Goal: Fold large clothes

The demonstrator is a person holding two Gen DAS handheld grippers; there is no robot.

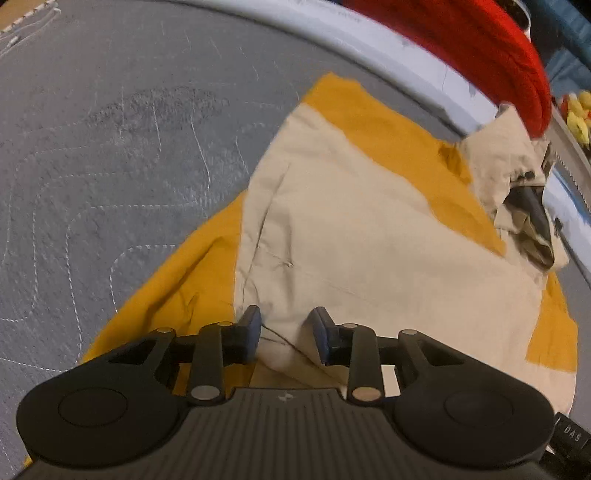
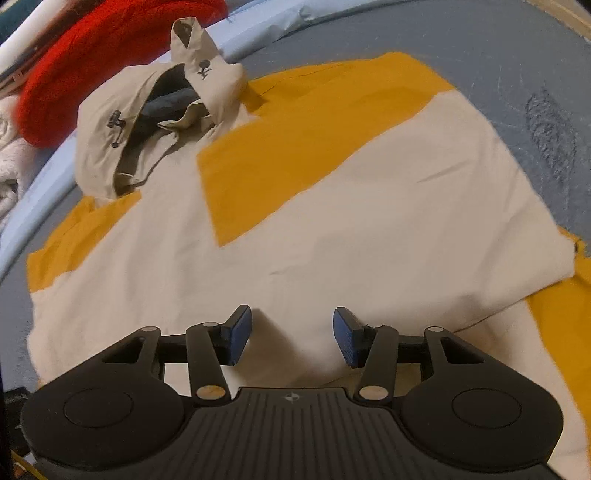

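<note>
A beige and mustard-yellow hooded jacket [image 1: 362, 221] lies partly folded on a grey quilted surface [image 1: 110, 166]; it also shows in the right wrist view [image 2: 332, 221]. Its beige hood [image 2: 147, 122] lies at the far end, dark lining showing. My left gripper [image 1: 286, 336] is open, its jaws either side of a raised beige fold at the jacket's near edge. My right gripper [image 2: 291, 336] is open just above the beige cloth near the jacket's near hem, nothing between its pads.
A red knitted item [image 1: 480, 55] lies beyond the light-blue edge [image 1: 369, 33] of the surface; it also shows in the right wrist view [image 2: 92, 62]. White towelling [image 2: 11, 166] sits at far left. Yellow objects [image 1: 580, 114] sit at far right.
</note>
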